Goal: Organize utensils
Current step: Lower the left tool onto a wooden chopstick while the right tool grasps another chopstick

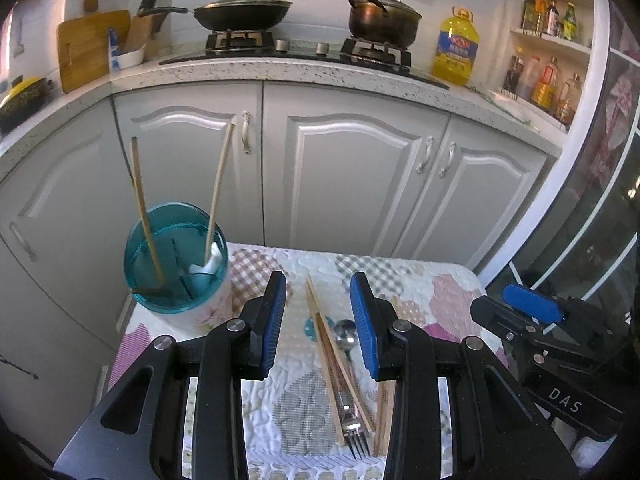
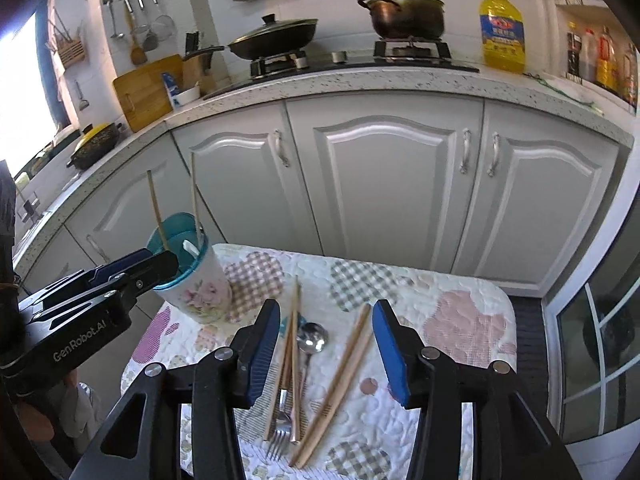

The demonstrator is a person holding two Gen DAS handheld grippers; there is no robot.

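A floral cup with a teal rim (image 1: pixel 176 258) (image 2: pixel 196 280) stands at the table's far left corner, holding two chopsticks (image 1: pixel 142 208) and a white spoon (image 1: pixel 208 266). On the quilted cloth lie several chopsticks (image 1: pixel 326 356) (image 2: pixel 292 364), a metal spoon (image 1: pixel 346 338) (image 2: pixel 312 338), a fork (image 1: pixel 356 438) (image 2: pixel 280 436) and another chopstick pair (image 2: pixel 340 388). My left gripper (image 1: pixel 318 326) is open above the pile, empty. My right gripper (image 2: pixel 326 350) is open above the utensils, empty. Each gripper shows in the other's view: the right (image 1: pixel 532 304) and the left (image 2: pixel 132 266).
The small table (image 2: pixel 472 320) carries a patchwork cloth. Grey cabinets (image 2: pixel 380 184) stand behind it under a speckled counter with a wok (image 1: pixel 240 10), a pot (image 1: pixel 380 16) and an oil bottle (image 1: pixel 456 52). A glass door (image 2: pixel 600 340) is at right.
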